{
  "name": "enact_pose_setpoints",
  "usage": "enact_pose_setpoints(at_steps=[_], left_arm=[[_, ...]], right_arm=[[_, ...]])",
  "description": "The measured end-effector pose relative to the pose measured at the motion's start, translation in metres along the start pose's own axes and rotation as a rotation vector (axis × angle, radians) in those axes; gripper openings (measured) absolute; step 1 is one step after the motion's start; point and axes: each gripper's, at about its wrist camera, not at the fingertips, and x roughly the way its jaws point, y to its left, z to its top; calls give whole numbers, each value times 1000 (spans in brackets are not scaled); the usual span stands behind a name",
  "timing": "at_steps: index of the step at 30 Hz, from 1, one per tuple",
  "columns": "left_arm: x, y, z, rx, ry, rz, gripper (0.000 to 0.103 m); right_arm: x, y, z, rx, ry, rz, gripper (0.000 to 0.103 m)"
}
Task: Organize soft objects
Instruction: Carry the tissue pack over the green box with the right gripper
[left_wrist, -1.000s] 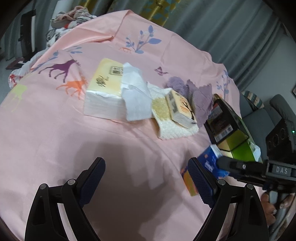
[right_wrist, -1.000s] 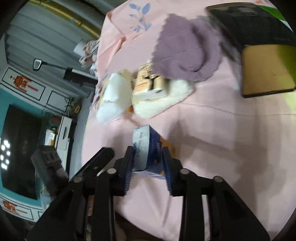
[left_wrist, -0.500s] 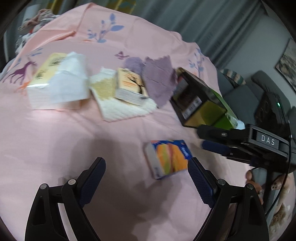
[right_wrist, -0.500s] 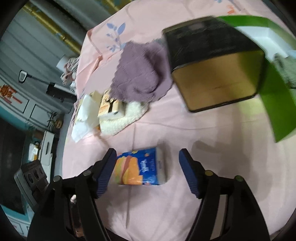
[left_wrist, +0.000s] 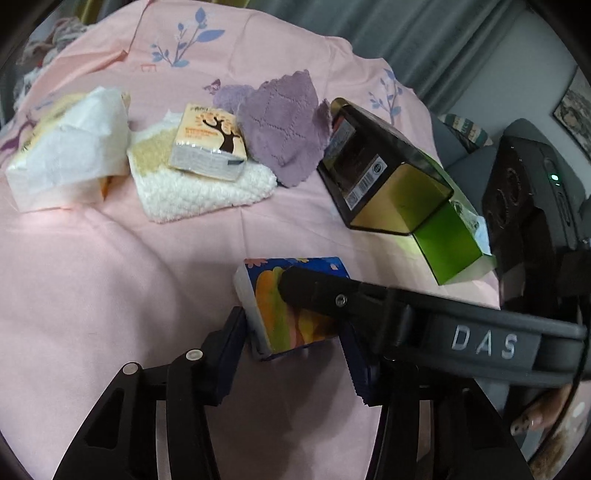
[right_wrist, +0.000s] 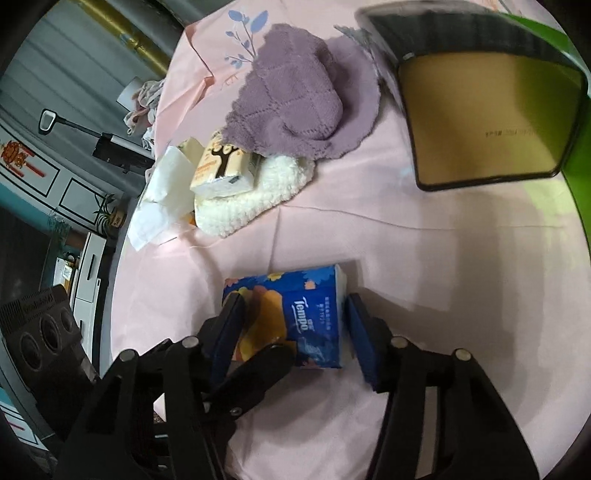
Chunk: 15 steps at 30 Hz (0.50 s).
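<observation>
A blue and orange Tempo tissue pack (left_wrist: 291, 317) lies on the pink cloth, and it also shows in the right wrist view (right_wrist: 291, 317). My left gripper (left_wrist: 295, 354) straddles it with its jaws close to the pack's sides; I cannot tell whether they press it. My right gripper (right_wrist: 291, 332) is open around the same pack, its finger (left_wrist: 321, 295) lying across the pack's top. A purple cloth (left_wrist: 280, 125), a white fluffy cloth (left_wrist: 207, 192), a tree-print tissue pack (left_wrist: 207, 144) and a white tissue pack (left_wrist: 66, 155) lie behind.
A black box with a gold inside (left_wrist: 384, 173) lies open on its side at the right, with a green lid part (left_wrist: 454, 243) beside it. The pink printed cloth (left_wrist: 92, 277) covers the table. Grey curtains hang behind.
The right gripper let go of the blue pack, which now lies flat on the cloth. The left gripper has moved in and narrowed around it. The right gripper has come back around the pack.
</observation>
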Motion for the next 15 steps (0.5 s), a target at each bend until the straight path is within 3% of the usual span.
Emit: enact_pose_setpoints(at_steps=[15], left_arm=[[-44,-50,14,107,-148,26,52]], right_arm=[[-67,16,-1,-45,-181,38,53]])
